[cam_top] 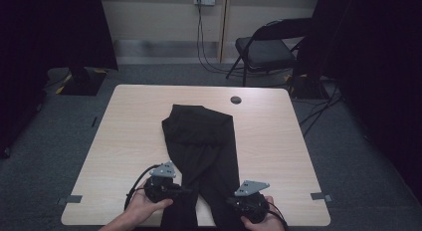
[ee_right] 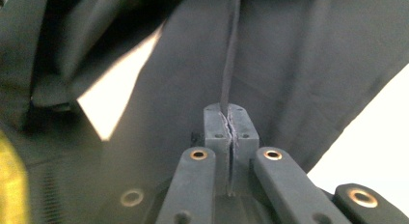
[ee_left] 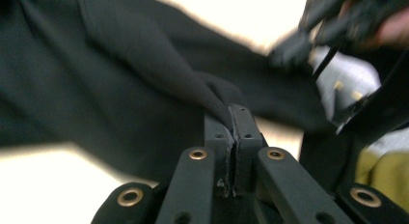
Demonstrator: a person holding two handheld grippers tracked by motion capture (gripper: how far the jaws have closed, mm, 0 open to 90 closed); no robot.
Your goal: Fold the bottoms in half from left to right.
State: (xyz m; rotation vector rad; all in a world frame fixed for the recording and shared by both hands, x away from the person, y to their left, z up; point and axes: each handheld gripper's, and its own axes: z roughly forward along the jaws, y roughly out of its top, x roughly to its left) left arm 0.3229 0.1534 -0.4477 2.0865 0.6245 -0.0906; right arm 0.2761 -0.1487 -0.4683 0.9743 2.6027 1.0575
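On the table (cam_top: 129, 116) we clench both grippers, left (ee_left: 230, 119) and right (ee_right: 226, 119), on the trousers' (cam_top: 204, 141) near legs; next, probably lift and fold evenly.

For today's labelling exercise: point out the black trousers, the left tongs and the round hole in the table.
black trousers (cam_top: 204, 136), high view, folded upper part.
left tongs (ee_left: 232, 119), left gripper view, closed tips pinching cloth.
round hole (cam_top: 236, 99), high view, its centre.
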